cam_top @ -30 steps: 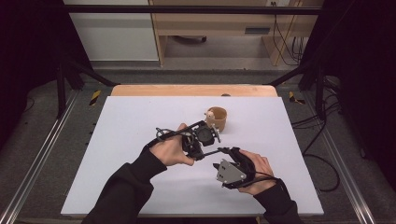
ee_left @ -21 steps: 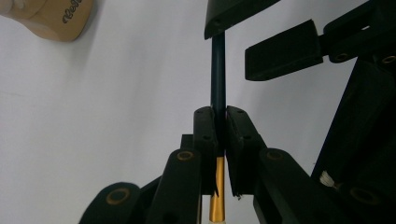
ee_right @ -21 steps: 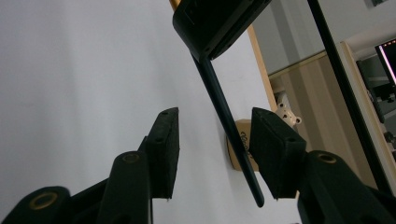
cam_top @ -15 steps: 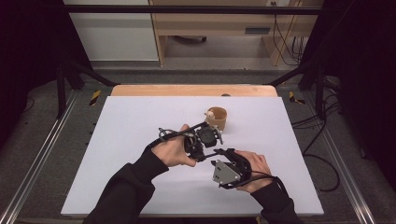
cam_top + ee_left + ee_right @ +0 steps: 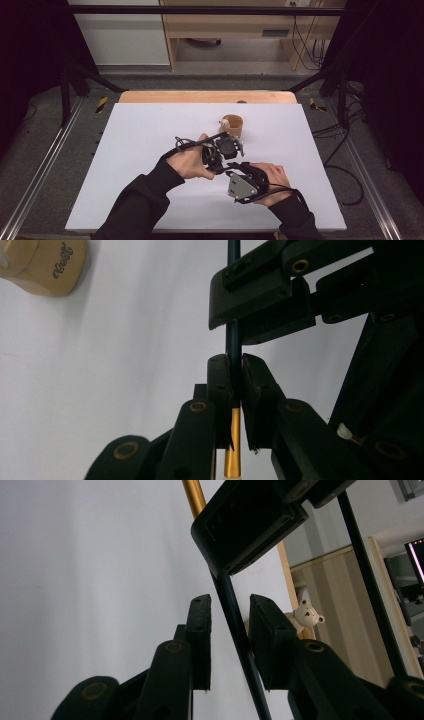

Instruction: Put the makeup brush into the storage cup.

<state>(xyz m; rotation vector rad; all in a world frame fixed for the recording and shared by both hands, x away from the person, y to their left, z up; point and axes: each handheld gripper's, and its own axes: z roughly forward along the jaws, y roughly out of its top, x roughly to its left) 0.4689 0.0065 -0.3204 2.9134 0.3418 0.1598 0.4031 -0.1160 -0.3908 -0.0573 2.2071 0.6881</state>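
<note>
The left gripper [image 5: 235, 375] clamps a slim dark pen with a gold end [image 5: 233, 330], steadying it above the white table's [image 5: 140, 145] near edge. The right gripper [image 5: 227, 630] straddles the shaft, jaws parted, apparently poised for a handover. A tan bear cup [image 5: 231, 126] stands toward the far edge.
</note>
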